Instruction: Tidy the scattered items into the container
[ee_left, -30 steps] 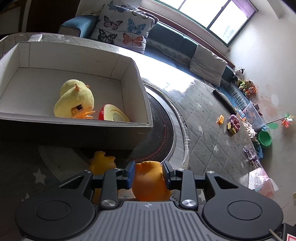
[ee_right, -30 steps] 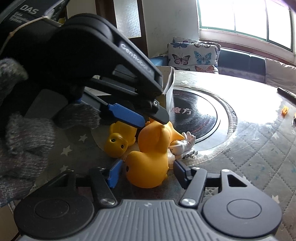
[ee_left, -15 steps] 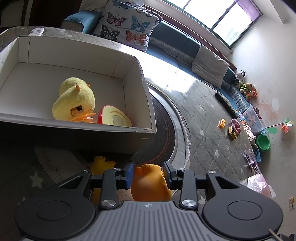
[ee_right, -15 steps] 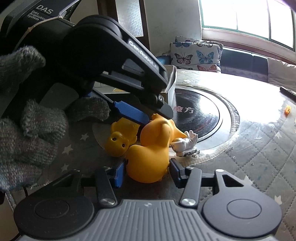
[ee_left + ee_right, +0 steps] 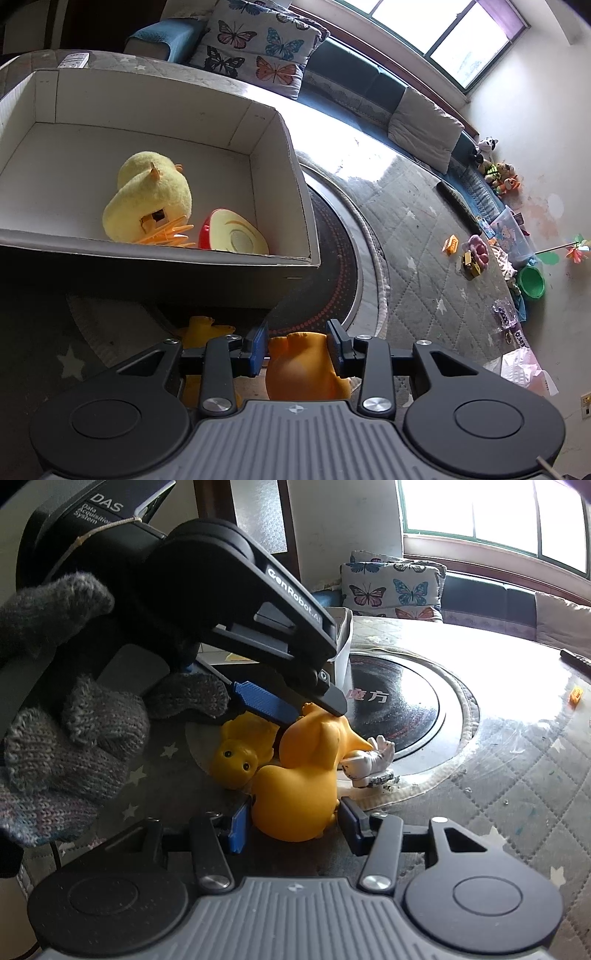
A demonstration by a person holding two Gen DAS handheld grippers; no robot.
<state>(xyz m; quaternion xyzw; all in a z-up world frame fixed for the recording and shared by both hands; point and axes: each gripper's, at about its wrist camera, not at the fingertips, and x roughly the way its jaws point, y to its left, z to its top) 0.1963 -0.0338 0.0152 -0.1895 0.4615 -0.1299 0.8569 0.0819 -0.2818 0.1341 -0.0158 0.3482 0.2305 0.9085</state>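
A large orange rubber duck [image 5: 299, 786] lies on the table. My left gripper [image 5: 297, 345] is shut on its head [image 5: 303, 365]; in the right wrist view the left gripper [image 5: 295, 705] comes down on the duck from the upper left. My right gripper [image 5: 293, 818] is closed around the duck's body from the near side. A smaller yellow duck [image 5: 242, 757] lies just left of it, also in the left wrist view [image 5: 201, 328]. The white cardboard box [image 5: 303, 206] holds a yellow plush chick [image 5: 147, 195] and a red-and-yellow toy [image 5: 232, 238].
A small white figure [image 5: 369, 762] lies right of the big duck, at the edge of a round black turntable [image 5: 399, 701]. Small toys [image 5: 469, 254] lie far right on the quilted table cover. A sofa with butterfly cushions [image 5: 258, 48] is behind.
My right gripper has moved in and closed its fingers around the big duck's body. My left gripper keeps its hold on the head and has risen slightly, showing more of the box's inside.
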